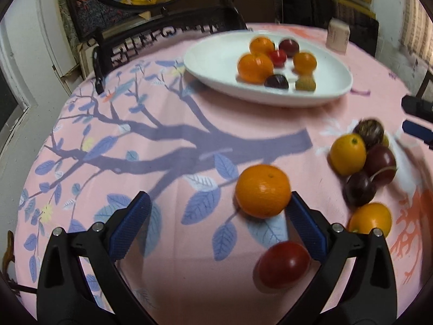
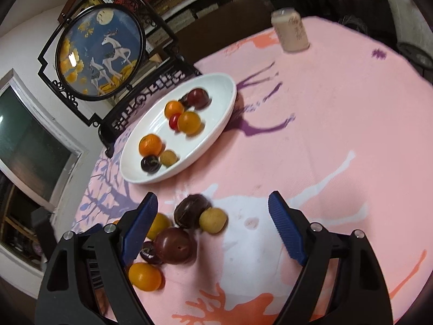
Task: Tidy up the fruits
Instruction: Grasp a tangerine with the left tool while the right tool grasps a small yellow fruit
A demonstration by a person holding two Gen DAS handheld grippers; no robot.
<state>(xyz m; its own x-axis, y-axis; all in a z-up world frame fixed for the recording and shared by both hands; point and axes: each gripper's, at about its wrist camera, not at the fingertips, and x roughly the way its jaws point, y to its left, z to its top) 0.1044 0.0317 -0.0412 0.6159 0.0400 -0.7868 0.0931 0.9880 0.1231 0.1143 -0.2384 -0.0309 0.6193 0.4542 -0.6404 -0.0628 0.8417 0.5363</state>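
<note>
I see an orange (image 1: pixel 263 191) on the pink tablecloth (image 1: pixel 189 243), well in front of the white plate (image 1: pixel 211 62). My left gripper (image 1: pixel 217 224) has its jaws spread, one finger touching this orange. My right gripper (image 2: pixel 213 228) is spread too, near a dark plum (image 2: pixel 175 245).

bare pink tablecloth (image 1: pixel 167 243) lies open left of the orange (image 1: pixel 263 191); clustered loose fruit (image 1: pixel 365 168) crowds its right.

Matt woven-looking pink tablecloth (image 1: pixel 189 270), glossy white glazed plate (image 2: pixel 224 103). Dimpled orange (image 1: pixel 262 189), shiny smooth plum (image 1: pixel 282 264). Ribbed blue rubbery pads (image 2: pixel 286 233), matt black plastic arms.
</note>
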